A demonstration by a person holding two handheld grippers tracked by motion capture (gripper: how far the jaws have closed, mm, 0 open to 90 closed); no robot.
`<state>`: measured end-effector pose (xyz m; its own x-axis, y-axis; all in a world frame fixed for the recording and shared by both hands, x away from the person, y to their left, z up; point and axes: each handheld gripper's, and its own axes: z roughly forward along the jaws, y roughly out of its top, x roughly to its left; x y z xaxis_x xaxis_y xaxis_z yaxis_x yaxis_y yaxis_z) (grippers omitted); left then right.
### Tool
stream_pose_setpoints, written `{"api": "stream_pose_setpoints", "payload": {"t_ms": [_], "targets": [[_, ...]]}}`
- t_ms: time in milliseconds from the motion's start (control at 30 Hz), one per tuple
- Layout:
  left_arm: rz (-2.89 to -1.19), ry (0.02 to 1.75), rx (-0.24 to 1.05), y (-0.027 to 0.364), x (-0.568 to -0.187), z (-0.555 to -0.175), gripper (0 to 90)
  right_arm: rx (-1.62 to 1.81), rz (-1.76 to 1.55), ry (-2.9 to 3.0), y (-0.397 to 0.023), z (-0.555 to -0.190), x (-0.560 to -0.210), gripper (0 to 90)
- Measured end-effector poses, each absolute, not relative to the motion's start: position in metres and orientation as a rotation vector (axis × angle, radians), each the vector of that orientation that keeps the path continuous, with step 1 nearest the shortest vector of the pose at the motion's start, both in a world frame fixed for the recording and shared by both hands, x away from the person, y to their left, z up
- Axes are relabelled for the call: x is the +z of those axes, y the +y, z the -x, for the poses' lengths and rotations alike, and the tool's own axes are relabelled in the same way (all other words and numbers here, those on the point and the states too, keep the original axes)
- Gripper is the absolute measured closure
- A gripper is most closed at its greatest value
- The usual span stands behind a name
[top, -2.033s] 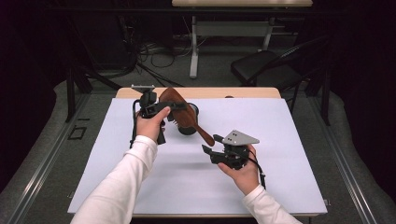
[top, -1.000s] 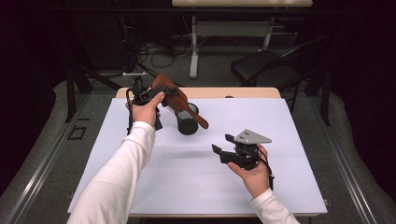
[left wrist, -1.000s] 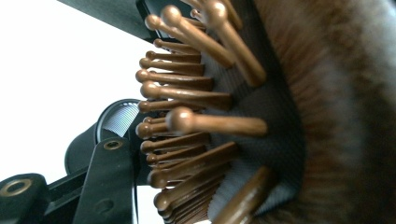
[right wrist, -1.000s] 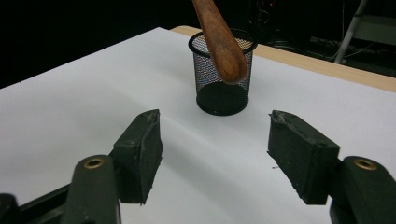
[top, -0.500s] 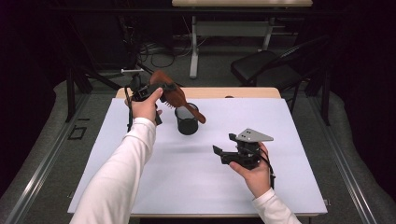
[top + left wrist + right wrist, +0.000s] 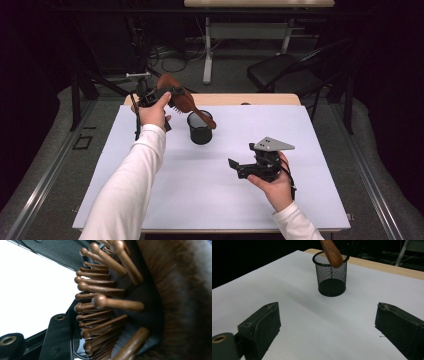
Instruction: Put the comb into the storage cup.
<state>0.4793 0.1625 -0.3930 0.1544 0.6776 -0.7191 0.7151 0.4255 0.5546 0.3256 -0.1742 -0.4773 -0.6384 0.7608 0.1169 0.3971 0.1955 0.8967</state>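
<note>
Hairbrush, being clamped by its bristled head in the left gripper at eleven o'clock, is being angled handle-first over the mesh cup and is best being steepened before release, while the right gripper is being held open at five o'clock.

My counter is a rectangular top covered by a plain white sheet, with a strip of bare light wood showing along its far edge. One thing stands directly on it: a small black wire-mesh cup, upright, toward the far side, left of centre. It looks empty, though the mesh makes that hard to confirm.
</note>
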Motion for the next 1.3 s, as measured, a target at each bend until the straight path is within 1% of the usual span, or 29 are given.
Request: {"api": "stream_pose_setpoints", "payload": {"t_ms": [100,267,400,767,1300], "targets": [[-1.274,1.544,-0.031,0.1619,-0.3926,-0.4796,45.1,1.423,-1.102,2.139,-0.1732,-0.3267,-0.4775,0.0],[-1.279,1.531,-0.022,0.1612,-0.3913,-0.4786,45.3,1.429,-1.115,2.131,-0.1730,-0.3275,-0.4770,0.0],[-1.247,1.506,0.013,0.1632,-0.3874,-0.4772,47.4,1.409,-1.119,2.136,-0.1716,-0.3274,-0.4771,0.0],[-1.228,1.529,0.053,0.1695,-0.3838,-0.4783,48.2,1.417,-1.122,2.123,-0.1733,-0.3276,-0.4762,0.0],[-1.228,1.559,0.123,0.1649,-0.3882,-0.4834,47.9,1.414,-1.162,2.097,-0.1762,-0.3289,-0.4761,0.0]]}}
